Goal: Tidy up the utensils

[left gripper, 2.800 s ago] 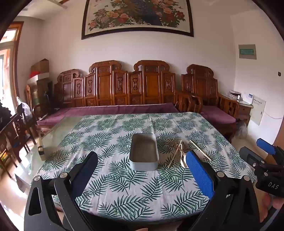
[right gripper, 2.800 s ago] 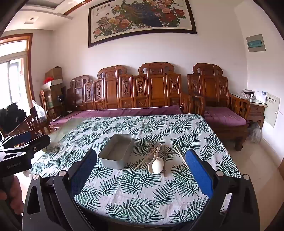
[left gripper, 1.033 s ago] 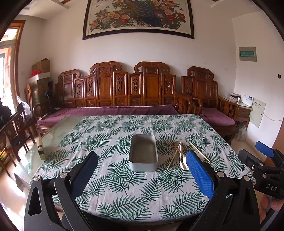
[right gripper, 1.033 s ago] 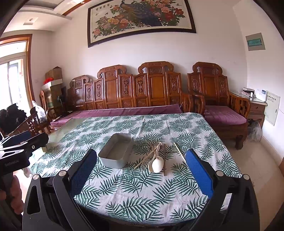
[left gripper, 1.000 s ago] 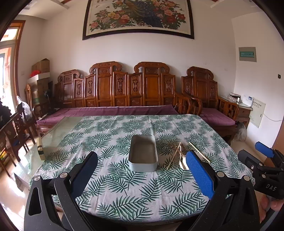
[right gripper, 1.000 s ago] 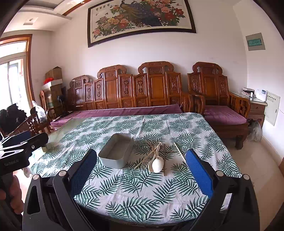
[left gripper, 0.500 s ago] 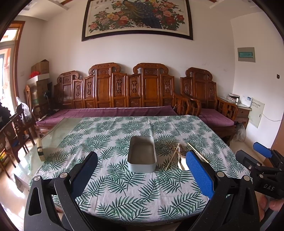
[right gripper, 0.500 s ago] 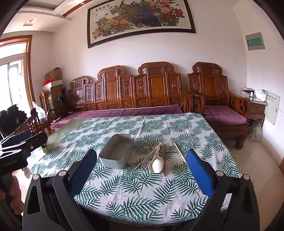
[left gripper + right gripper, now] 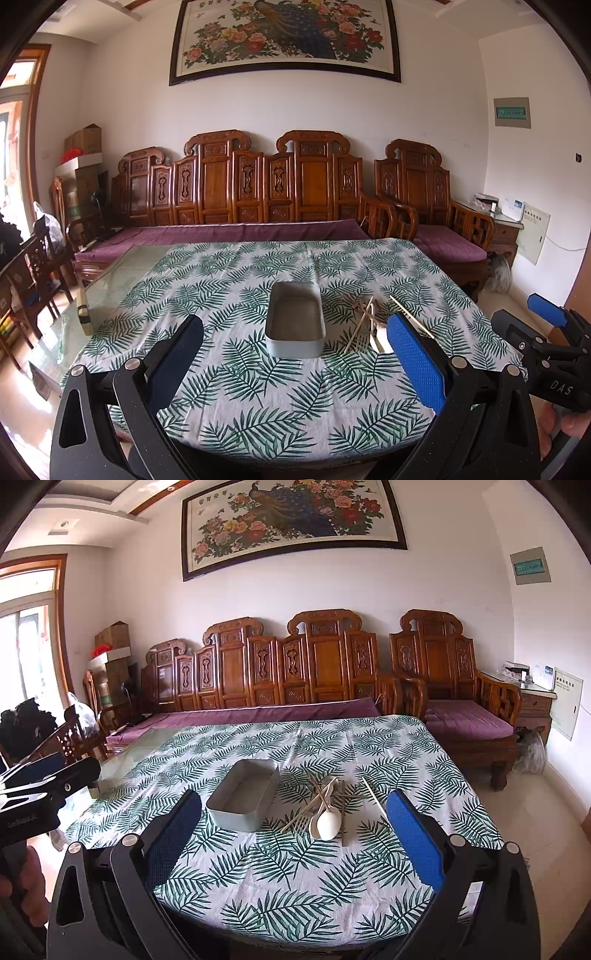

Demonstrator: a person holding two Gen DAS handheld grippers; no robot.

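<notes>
A grey rectangular tray (image 9: 295, 320) (image 9: 245, 794) stands empty in the middle of the leaf-patterned tablecloth (image 9: 258, 406). To its right lies a loose pile of utensils (image 9: 325, 808) (image 9: 367, 326): a white spoon (image 9: 328, 825), a pale fork (image 9: 297, 821) and wooden chopsticks (image 9: 373, 799). My left gripper (image 9: 295, 363) is open and empty, held at the near table edge in front of the tray. My right gripper (image 9: 293, 842) is open and empty, held at the near edge in front of the pile. Each gripper shows at the side of the other's view.
A small wooden block (image 9: 84, 312) lies on the bare glass at the table's left. Carved wooden benches (image 9: 258, 192) with purple cushions stand behind the table. Dark chairs (image 9: 33, 273) stand at the left, a side cabinet (image 9: 532, 701) at the right.
Both grippers have drifted slightly; the left view has tilted a little so the table sits lower and farther. Nothing on the table has moved. Both grippers stay open.
</notes>
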